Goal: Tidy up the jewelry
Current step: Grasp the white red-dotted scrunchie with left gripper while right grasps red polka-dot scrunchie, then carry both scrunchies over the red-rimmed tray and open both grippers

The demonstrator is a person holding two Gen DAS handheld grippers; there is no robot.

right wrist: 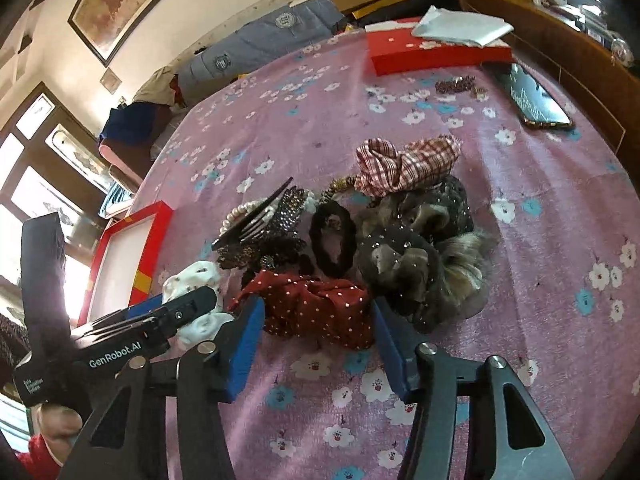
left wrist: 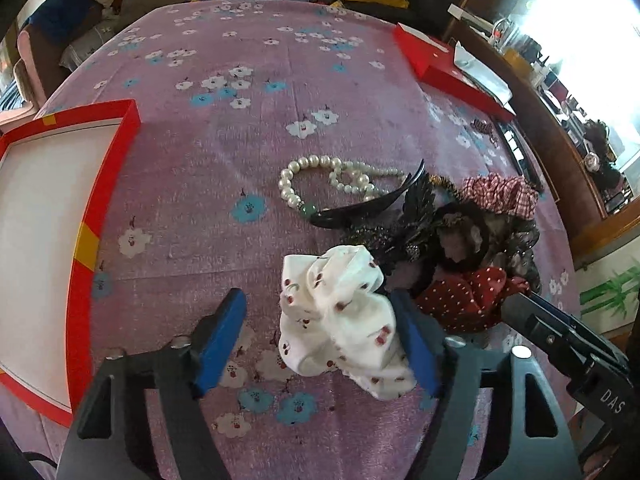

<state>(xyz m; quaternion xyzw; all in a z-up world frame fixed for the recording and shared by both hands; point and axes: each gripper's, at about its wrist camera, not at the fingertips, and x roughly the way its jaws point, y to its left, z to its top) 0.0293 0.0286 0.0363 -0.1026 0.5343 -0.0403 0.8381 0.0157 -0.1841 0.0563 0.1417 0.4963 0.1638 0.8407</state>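
A pile of hair accessories and jewelry lies on the pink floral cloth. My left gripper [left wrist: 320,312] is open around a white cherry-print scrunchie [left wrist: 340,312], which lies between its blue pads and touches the right one. My right gripper [right wrist: 318,320] is open around a dark red polka-dot scrunchie [right wrist: 316,308]. A pearl bracelet [left wrist: 320,180], a black hair comb [left wrist: 372,200], a checked scrunchie [right wrist: 404,164], a black scrunchie [right wrist: 334,240] and grey-brown scrunchies [right wrist: 420,256] lie in the pile. An open red box [left wrist: 96,216] with a white inside sits at the left.
A red box lid [right wrist: 432,56] with white paper [right wrist: 460,26] on it lies at the far side. A phone [right wrist: 536,100] and a small beaded piece [right wrist: 456,84] lie near the right edge. A wooden cabinet [left wrist: 552,148] borders the right side.
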